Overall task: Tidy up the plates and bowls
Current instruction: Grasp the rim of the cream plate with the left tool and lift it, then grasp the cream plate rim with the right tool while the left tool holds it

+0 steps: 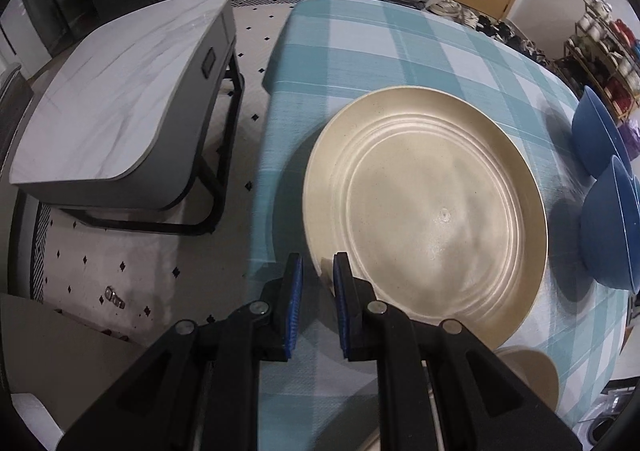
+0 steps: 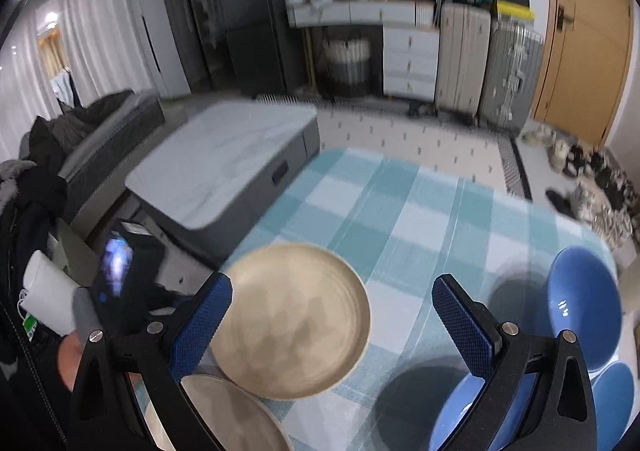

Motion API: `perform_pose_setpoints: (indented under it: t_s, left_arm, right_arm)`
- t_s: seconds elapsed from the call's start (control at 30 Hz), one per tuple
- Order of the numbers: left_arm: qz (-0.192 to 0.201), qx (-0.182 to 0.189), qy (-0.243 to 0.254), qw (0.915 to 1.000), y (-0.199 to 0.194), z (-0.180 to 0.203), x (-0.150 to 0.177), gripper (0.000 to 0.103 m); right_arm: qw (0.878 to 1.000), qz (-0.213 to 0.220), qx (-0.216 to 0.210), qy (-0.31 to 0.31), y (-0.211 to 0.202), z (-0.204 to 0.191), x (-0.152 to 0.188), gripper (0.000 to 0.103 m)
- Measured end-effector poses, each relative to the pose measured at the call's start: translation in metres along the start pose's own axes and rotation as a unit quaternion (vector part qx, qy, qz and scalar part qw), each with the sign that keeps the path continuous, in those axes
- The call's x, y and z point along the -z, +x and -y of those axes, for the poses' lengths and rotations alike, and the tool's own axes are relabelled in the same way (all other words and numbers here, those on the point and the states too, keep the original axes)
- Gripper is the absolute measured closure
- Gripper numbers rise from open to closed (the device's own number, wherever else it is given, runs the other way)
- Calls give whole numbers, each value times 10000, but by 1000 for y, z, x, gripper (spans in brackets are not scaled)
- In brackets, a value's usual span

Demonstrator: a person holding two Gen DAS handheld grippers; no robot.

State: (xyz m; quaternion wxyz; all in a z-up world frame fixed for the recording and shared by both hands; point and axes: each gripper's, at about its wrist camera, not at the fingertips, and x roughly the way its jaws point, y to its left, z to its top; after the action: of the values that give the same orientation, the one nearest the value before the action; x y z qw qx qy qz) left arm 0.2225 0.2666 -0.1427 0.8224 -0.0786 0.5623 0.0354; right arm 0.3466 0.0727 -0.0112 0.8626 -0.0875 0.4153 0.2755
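Observation:
A large cream plate (image 1: 432, 207) is tilted above the checked tablecloth (image 1: 360, 51). My left gripper (image 1: 318, 263) is shut on the plate's near-left rim, one blue pad above it and one below. The same plate (image 2: 296, 323) shows in the right wrist view, lifted over the table's left edge. A second cream plate (image 2: 228, 415) lies below it, and shows in the left wrist view (image 1: 528, 371). My right gripper (image 2: 332, 287) is open and empty above the table. Three blue bowls (image 2: 584, 307) (image 2: 464, 419) (image 2: 614, 399) stand at the right; two show in the left wrist view (image 1: 596, 131) (image 1: 608, 223).
A low grey marble-top table (image 1: 120, 107) stands left of the table on a patterned rug (image 1: 120, 263). Suitcases (image 2: 484, 63) and a white drawer unit (image 2: 408, 59) line the far wall. Shoes (image 2: 580, 179) lie at the right.

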Motion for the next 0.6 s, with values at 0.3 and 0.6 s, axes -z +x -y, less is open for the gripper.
perform_pose_setpoints:
  t_s: [0.3, 0.6]
  left_arm:
    - [-1, 28, -168, 9999, -2, -18, 6, 88]
    - [6, 111, -212, 9997, -3, -23, 7, 87]
  right_arm:
    - [9961, -872, 131, 7, 66, -5, -1, 1]
    - [9857, -1659, 173, 231, 121, 4, 17, 11]
